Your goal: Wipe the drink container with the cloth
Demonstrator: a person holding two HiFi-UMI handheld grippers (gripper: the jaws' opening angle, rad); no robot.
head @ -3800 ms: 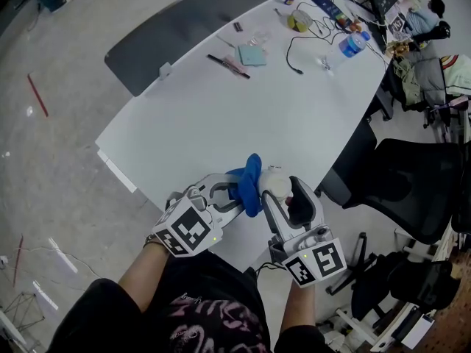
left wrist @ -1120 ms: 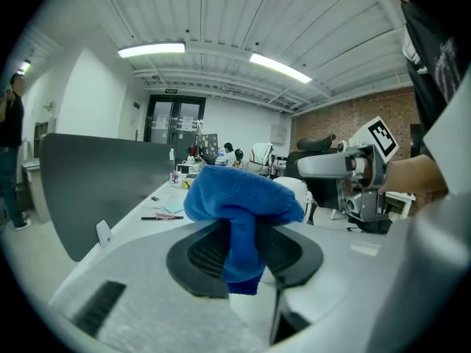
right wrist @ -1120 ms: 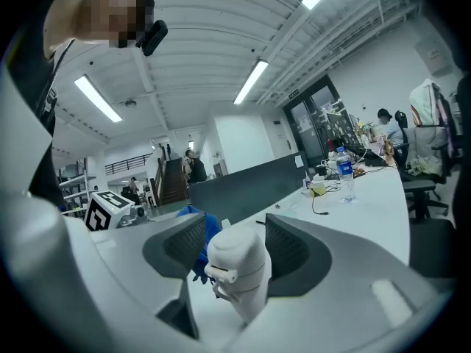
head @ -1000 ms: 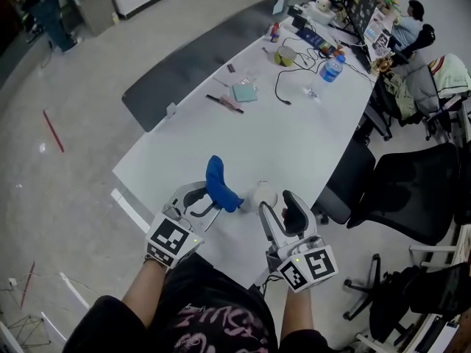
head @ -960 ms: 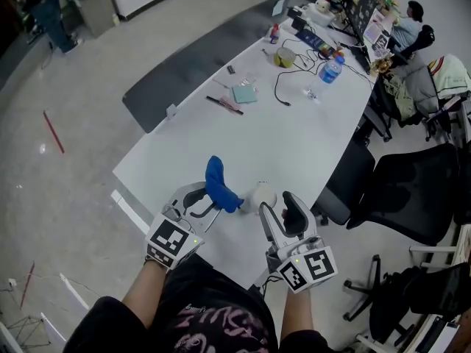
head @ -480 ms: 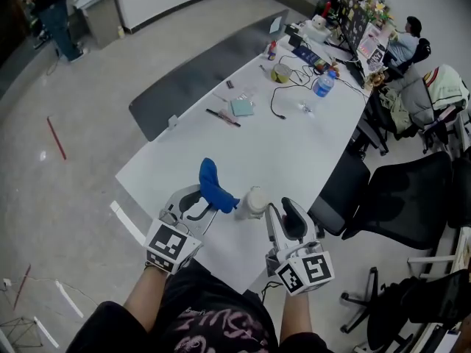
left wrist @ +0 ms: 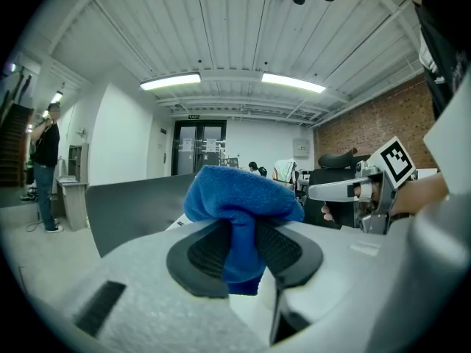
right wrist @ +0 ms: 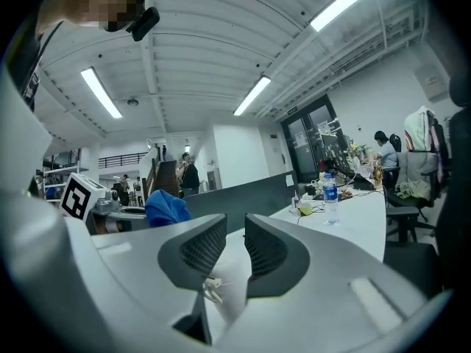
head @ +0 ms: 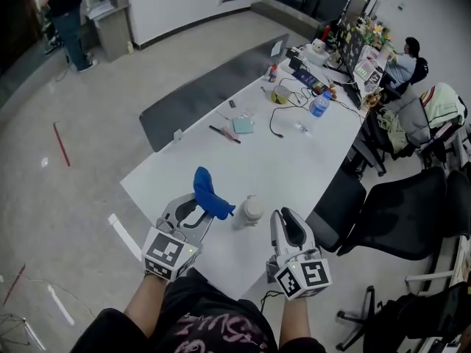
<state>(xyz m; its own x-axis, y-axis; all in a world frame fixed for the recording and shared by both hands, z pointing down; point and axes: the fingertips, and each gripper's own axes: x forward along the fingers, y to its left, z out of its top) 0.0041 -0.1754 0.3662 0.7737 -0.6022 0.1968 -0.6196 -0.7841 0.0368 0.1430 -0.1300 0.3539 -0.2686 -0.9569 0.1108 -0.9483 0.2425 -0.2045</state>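
Note:
A small white drink container (head: 250,211) stands upright on the white table (head: 294,153) near its front corner. My left gripper (head: 200,206) is shut on a bunched blue cloth (head: 208,193), held up just left of the container and apart from it. The cloth (left wrist: 239,197) fills the left gripper (left wrist: 243,250) in its own view. My right gripper (head: 284,219) hangs right of the container, clear of it. Its jaws have just been closing; a narrow gap remains in the right gripper (right wrist: 235,245) with nothing in it. The cloth (right wrist: 166,206) shows beyond.
Farther along the table lie a water bottle (head: 319,105), a black cable (head: 283,120), a teal pad (head: 243,126) and pens. Black office chairs (head: 412,212) stand to the right of the table. A person (head: 405,54) sits at the far desk, another stands at the top left.
Both grippers have risen and drawn away from the container, which now stands alone between them. The right gripper's jaws stand narrower. The cloth stays in the left gripper.

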